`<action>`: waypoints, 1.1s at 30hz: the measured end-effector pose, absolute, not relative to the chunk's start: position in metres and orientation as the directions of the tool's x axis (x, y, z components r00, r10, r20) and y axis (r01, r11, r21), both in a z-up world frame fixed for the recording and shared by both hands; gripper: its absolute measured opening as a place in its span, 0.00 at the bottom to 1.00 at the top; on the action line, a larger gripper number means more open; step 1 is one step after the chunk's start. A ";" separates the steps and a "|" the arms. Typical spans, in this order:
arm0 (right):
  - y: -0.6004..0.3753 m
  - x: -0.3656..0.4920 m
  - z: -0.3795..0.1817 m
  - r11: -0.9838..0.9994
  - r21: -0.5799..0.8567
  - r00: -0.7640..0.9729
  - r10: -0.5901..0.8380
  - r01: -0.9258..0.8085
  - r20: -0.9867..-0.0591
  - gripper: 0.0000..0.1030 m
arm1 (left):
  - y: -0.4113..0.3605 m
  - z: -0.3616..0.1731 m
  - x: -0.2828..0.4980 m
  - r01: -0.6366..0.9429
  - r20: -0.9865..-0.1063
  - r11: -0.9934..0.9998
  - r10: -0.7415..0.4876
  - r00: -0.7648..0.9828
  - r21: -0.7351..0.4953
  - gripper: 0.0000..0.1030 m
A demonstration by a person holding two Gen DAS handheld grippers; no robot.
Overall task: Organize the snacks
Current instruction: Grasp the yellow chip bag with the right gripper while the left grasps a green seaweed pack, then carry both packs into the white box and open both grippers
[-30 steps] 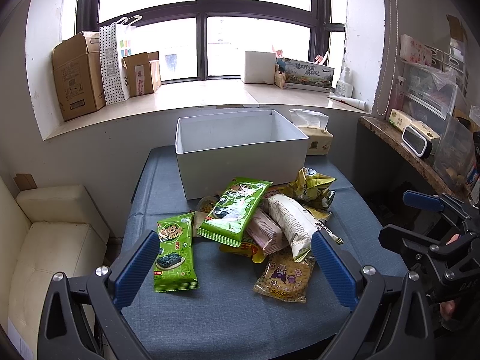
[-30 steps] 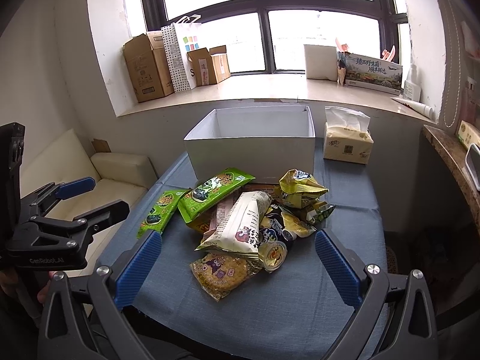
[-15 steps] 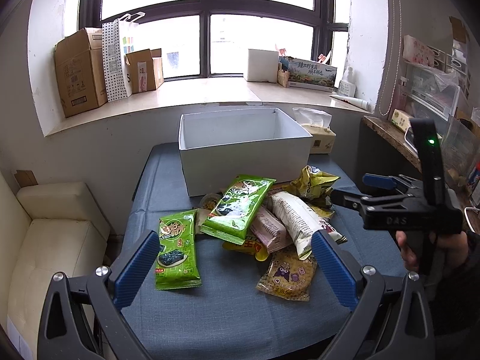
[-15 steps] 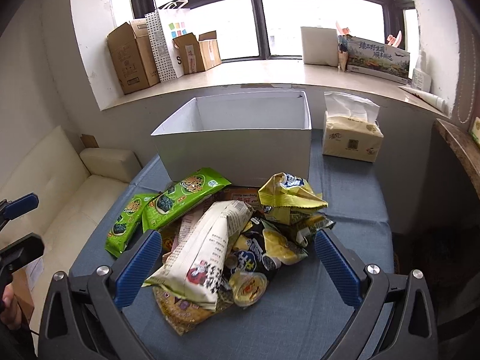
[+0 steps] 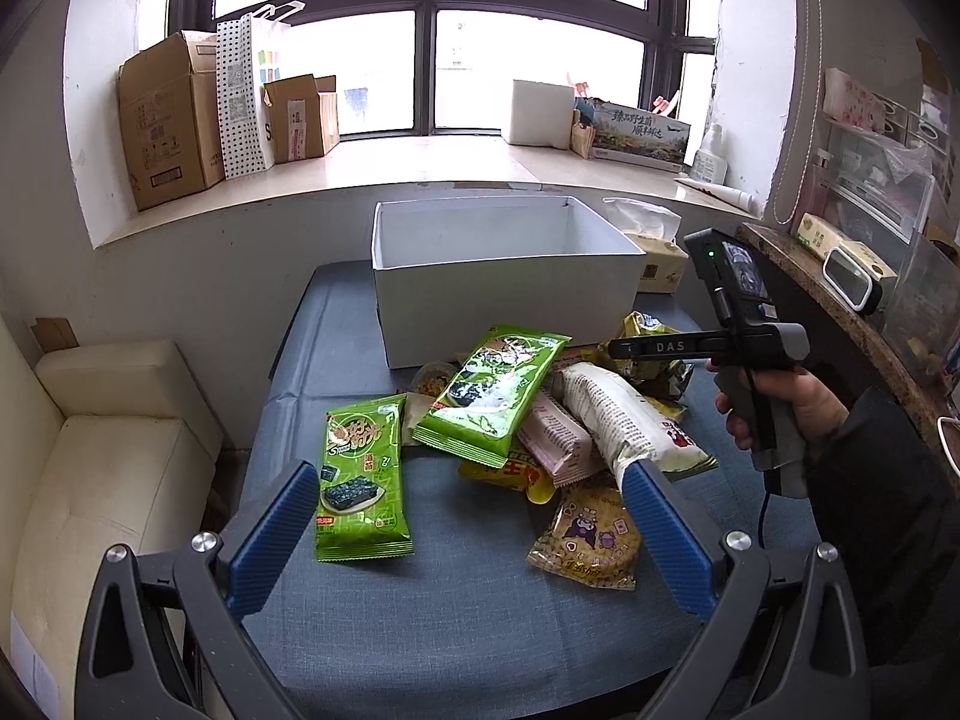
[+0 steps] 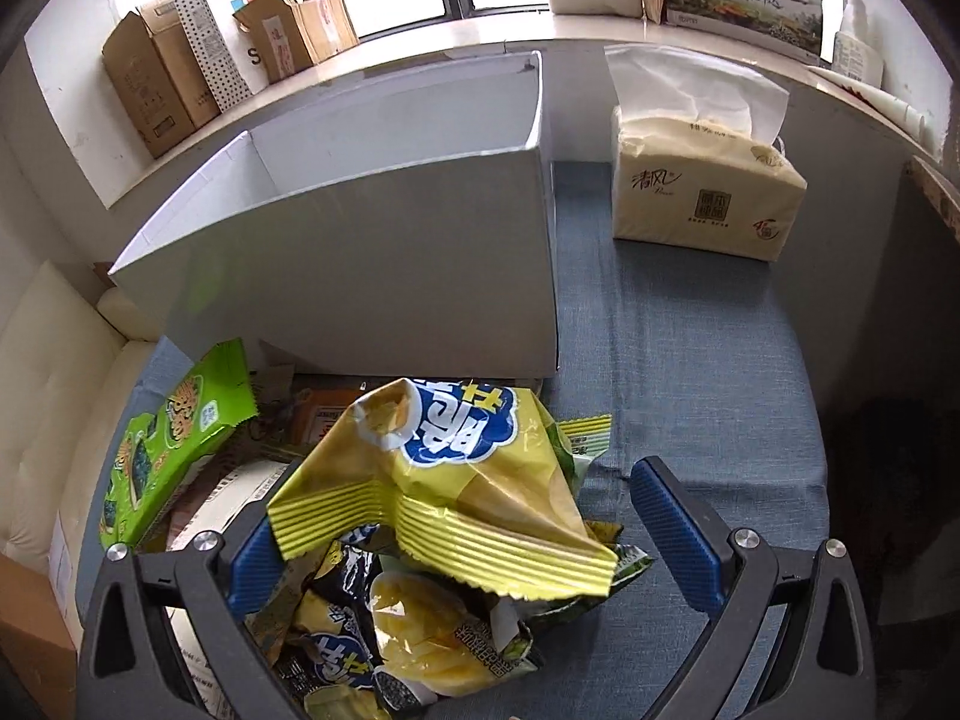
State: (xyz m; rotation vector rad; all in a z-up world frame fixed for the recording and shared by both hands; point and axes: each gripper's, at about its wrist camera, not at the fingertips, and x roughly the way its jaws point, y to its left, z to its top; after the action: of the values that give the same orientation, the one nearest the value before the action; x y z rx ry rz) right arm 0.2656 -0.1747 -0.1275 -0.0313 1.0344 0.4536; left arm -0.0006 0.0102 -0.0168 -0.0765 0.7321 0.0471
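right tool (image 6: 474, 534) wide over the yellow chip bag (image 6: 456, 468)
left tool (image 5: 471, 534) hangs wide above the tabletop (image 5: 480, 612), gripping nothing; the snack pile (image 5: 540, 420) sits just before the white box (image 5: 504, 276), the chip bag topping it.

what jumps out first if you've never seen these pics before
The crumpled yellow snack bag fills the right wrist view, sitting between the open fingers of the right claw atop the snack pile. Behind it stands the big white box, open-topped, at the far end of the blue table. In the left wrist view, two bright green seaweed packs catch the eye left of the pile.
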 end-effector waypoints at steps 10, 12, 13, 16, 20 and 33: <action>-0.180 0.251 -0.117 0.886 0.275 0.457 0.434 -0.373 -0.777 0.63 | 0.020 -0.031 0.008 -0.079 -0.683 0.994 0.005 0.731 -0.077 1.00; -0.186 0.243 -0.106 0.880 0.292 0.475 0.452 -0.374 -0.755 0.63 | 0.024 -0.038 0.019 -0.082 -0.694 0.993 0.004 0.720 -0.080 1.00; -0.190 0.238 -0.100 0.873 0.308 0.483 0.470 -0.378 -0.739 0.63 | 0.024 -0.042 0.026 -0.078 -0.699 0.994 -0.001 0.715 -0.081 1.00; -0.199 0.222 -0.079 0.859 0.325 0.517 0.501 -0.395 -0.694 0.63 | 0.023 -0.055 0.052 -0.037 -0.714 0.997 -0.021 0.700 -0.066 1.00; -0.214 0.199 -0.054 0.830 0.375 0.539 0.555 -0.414 -0.634 0.63 | 0.018 -0.077 0.098 0.079 -0.747 0.997 -0.071 0.661 -0.025 1.00; -0.248 0.137 -0.037 0.786 0.451 0.565 0.618 -0.424 -0.546 0.63 | 0.019 -0.121 0.186 0.275 -0.825 0.955 -0.242 0.510 -0.110 0.98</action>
State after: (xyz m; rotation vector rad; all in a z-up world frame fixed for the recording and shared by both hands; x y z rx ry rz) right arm 0.1368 -0.2485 -0.0374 0.2833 0.7487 0.6222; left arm 0.1859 0.0186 -0.1212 0.0361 0.9874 -0.3115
